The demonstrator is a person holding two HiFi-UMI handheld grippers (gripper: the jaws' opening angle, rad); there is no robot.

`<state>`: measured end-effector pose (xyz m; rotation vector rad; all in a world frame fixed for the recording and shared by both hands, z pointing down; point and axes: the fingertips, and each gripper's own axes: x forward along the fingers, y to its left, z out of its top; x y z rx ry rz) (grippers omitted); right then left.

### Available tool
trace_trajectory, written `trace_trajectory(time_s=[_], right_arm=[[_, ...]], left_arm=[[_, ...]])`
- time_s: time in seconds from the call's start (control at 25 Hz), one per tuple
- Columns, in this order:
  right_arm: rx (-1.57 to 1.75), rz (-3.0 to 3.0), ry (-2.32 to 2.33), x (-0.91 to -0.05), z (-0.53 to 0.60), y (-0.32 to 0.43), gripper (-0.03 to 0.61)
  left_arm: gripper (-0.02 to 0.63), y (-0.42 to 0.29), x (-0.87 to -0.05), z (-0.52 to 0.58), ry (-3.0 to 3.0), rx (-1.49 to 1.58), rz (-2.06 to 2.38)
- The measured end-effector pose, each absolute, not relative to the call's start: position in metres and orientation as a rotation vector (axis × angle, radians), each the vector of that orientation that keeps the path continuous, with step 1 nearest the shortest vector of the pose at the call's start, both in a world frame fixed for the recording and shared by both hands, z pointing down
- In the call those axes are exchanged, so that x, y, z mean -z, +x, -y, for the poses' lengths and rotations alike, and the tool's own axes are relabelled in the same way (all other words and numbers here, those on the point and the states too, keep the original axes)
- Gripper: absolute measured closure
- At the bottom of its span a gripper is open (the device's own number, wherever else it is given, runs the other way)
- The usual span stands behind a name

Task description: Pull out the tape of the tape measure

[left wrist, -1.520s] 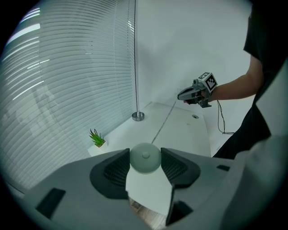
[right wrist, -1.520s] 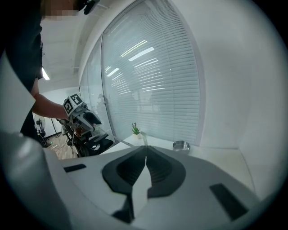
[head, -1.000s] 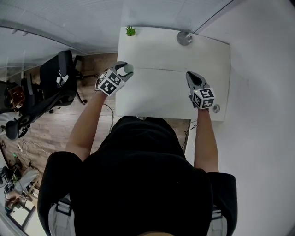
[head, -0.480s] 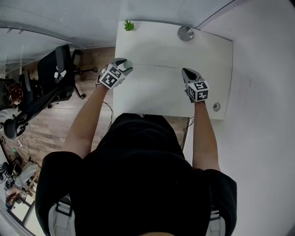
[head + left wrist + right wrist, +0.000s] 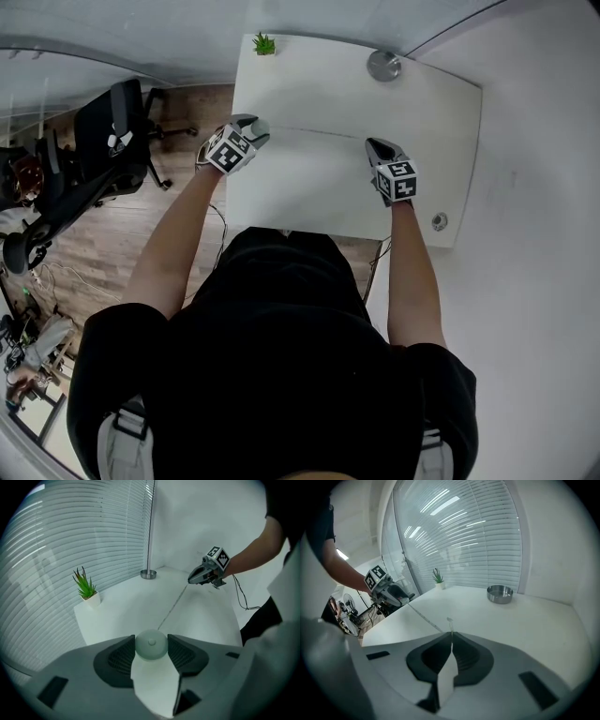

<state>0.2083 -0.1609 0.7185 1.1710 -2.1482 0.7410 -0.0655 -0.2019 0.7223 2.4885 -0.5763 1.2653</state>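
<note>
The tape measure's round pale case sits between the pads of my left gripper, which is shut on it at the table's left edge. The thin tape runs out of the case straight across the white table to my right gripper. That gripper is shut on the tape's end tab, which pokes out past the closed tips. The tape hangs just above the tabletop, and the left gripper with the case shows at the far end of it.
A small potted plant stands at the table's far left corner and a round metal dish at the far right. A cable grommet sits near the front right corner. Office chairs stand on the floor to the left.
Both grippers have drifted slightly farther up the table in the head view, the right one also a little leftward. The tape stays stretched between them.
</note>
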Motion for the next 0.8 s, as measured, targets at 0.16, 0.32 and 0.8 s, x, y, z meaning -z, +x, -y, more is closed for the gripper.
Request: trace_trajectory(time_s=[0.16,0.32,0.8], right_arm=[[-0.765,2.142,1.143,-0.731,0.161,0.206,0.566],[-0.773,2.121,1.114,-0.744,0.159,0.205,0.566],[-0.777,2.079,1.065,-0.757,0.154,0.203,0.565]], left_arm=[[0.385,-0.067,-0.737,0.198,2.464,-1.282,0.559],[0.386,-0.069,-0.747,0.193,2.439,-1.309,0.543],[0.385,-0.069,-0.755,0.191,2.455,-1.316,0.529]])
